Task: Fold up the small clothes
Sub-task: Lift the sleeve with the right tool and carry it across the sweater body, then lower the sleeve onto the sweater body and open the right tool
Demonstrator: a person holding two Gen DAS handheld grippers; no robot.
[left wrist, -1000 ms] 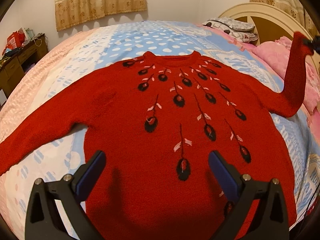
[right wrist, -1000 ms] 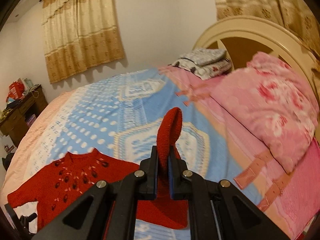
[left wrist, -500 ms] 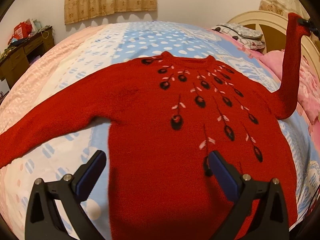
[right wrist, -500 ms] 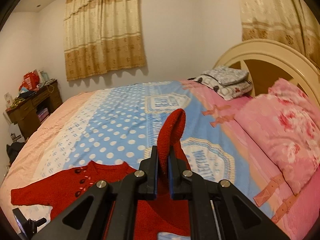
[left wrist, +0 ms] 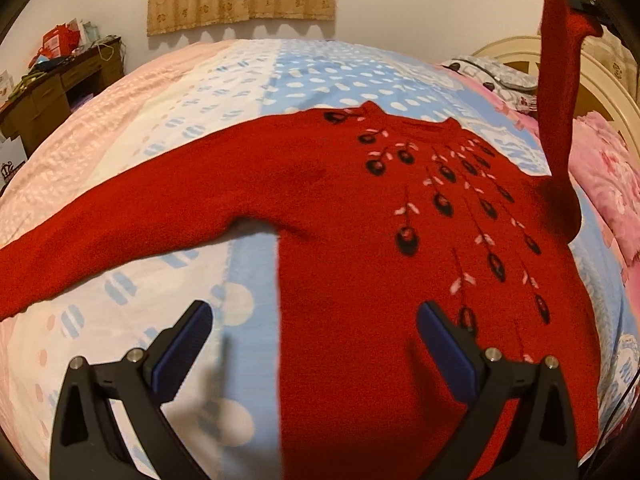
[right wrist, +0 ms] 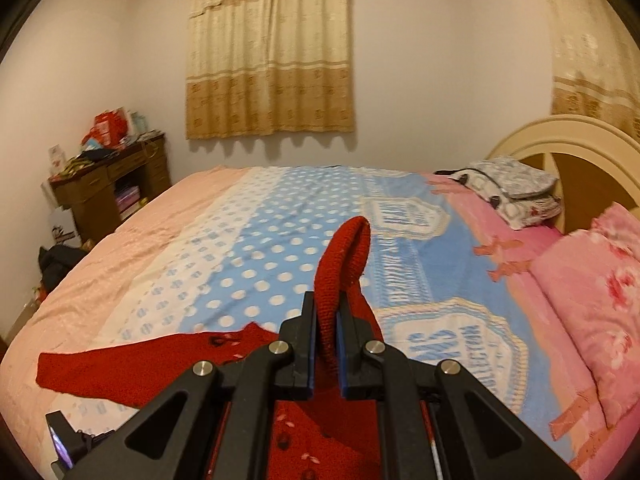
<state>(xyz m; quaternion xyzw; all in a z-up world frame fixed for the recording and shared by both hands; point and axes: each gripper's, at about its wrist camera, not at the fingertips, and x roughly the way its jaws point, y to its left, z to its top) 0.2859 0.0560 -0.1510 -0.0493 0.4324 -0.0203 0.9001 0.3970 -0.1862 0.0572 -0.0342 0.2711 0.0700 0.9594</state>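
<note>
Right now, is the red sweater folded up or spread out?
Spread out. The red sweater lies flat on the bed; only one sleeve is lifted, pinched by the right gripper.

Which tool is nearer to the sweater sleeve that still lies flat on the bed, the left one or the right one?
Left. The left tool hovers open above the sweater body, beside the flat sleeve. The right tool holds the other sleeve lifted on the opposite side.

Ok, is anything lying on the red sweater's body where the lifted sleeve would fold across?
Nothing visible does. The red knit sweater lies flat with its front bare; the right claw holds the raised sleeve, and the open left claw hovers over its near edge.
</note>
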